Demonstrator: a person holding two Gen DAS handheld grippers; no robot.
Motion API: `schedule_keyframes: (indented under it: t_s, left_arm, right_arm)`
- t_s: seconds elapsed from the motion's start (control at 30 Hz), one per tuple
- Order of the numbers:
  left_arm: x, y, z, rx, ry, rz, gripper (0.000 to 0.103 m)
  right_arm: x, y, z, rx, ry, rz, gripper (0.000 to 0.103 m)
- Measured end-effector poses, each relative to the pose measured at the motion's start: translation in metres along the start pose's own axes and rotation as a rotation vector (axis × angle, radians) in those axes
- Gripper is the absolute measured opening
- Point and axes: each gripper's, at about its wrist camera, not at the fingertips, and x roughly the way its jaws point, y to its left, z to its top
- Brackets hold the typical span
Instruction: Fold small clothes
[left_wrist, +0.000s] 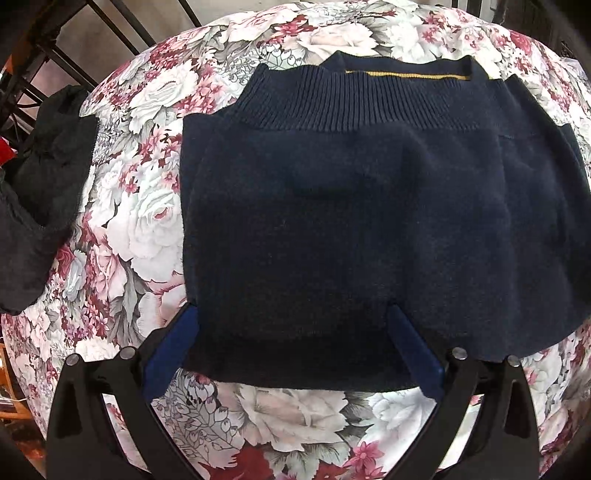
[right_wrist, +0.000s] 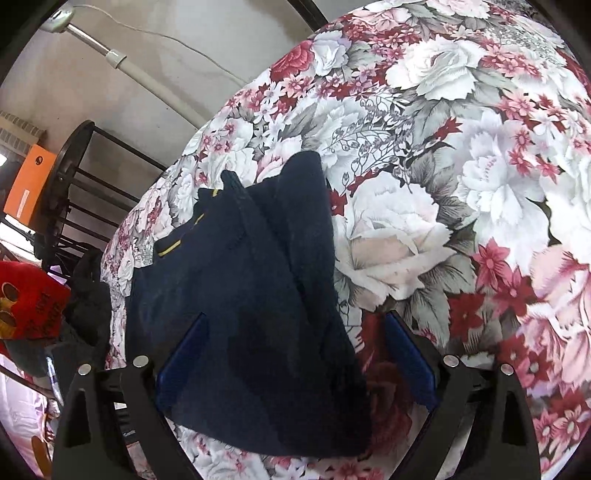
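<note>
— How many garments?
— Two: one navy sweater (left_wrist: 369, 206) flat on the floral cloth (left_wrist: 140, 206), one black garment (left_wrist: 40, 177) at the cloth's left edge.
— The grippers?
— Left gripper (left_wrist: 291, 321) and right gripper (right_wrist: 293, 328) both spread wide over the sweater's near edge, gripping nothing.

Both the left gripper (left_wrist: 291, 347) and right gripper (right_wrist: 293, 350) have black frames, blue pads (left_wrist: 171, 350) inside the fingers, and round silver screws (left_wrist: 127, 353) behind them.
</note>
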Motion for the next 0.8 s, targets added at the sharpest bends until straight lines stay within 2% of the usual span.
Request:
schedule_keyframes:
  t_s: [0.13,0.17,0.2,0.23,0.27,0.33,0.4,0.43,0.47,0.5,0.53,0.6,0.67,0.73,0.8]
  left_arm:
    - [0.002,0.003,-0.001,-0.005,0.006,-0.017,0.099]
    - [0.002,0.004,0.0,-0.006,0.011,-0.023,0.099]
    - [0.002,0.005,0.0,-0.006,0.013,-0.026,0.099]
    - [0.002,0.004,0.0,-0.005,0.013,-0.027,0.099]
    - [0.001,0.004,0.0,-0.003,0.013,-0.027,0.099]
    - [0.001,0.006,0.001,-0.001,0.017,-0.026,0.099]
    - [0.003,0.008,0.003,-0.002,0.021,-0.032,0.099]
    - [0.004,0.01,0.004,-0.002,0.022,-0.034,0.099]
    - [0.004,0.011,0.004,-0.001,0.023,-0.037,0.099]
    - [0.004,0.011,0.004,-0.001,0.024,-0.039,0.099]
    - [0.005,0.011,0.005,0.0,0.026,-0.041,0.099]
    - [0.006,0.012,0.006,-0.003,0.026,-0.042,0.099]
    - [0.007,0.013,0.006,-0.006,0.026,-0.046,0.099]
    - [0.008,0.014,0.007,-0.004,0.024,-0.044,0.099]
    - [0.008,0.012,0.006,-0.005,0.021,-0.039,0.099]
  right_arm:
    - [0.009,0.0,0.002,-0.039,-0.03,-0.025,0.087]
    - [0.01,-0.002,0.002,-0.038,-0.036,-0.025,0.082]
    - [0.009,-0.002,0.002,-0.038,-0.044,-0.03,0.077]
    - [0.007,0.001,0.001,-0.043,-0.052,-0.045,0.062]
    - [0.007,0.008,-0.001,-0.048,-0.029,0.0,0.056]
    - [0.005,0.024,-0.007,-0.069,-0.013,0.037,0.057]
    - [0.003,0.035,-0.008,-0.132,-0.029,0.014,0.059]
    - [0.006,0.027,-0.005,-0.099,-0.015,0.005,0.058]
    - [0.011,0.01,-0.003,-0.024,0.005,-0.015,0.045]
    - [0.013,-0.001,-0.003,0.028,0.014,0.0,0.042]
    - [0.014,-0.016,-0.003,0.101,0.016,0.048,0.041]
    - [0.013,-0.016,-0.002,0.109,0.019,0.059,0.045]
    - [0.017,-0.001,-0.006,0.02,0.019,0.024,0.059]
    - [0.021,0.014,-0.011,-0.066,0.023,-0.018,0.063]
    - [0.02,0.018,-0.012,-0.089,0.022,-0.037,0.057]
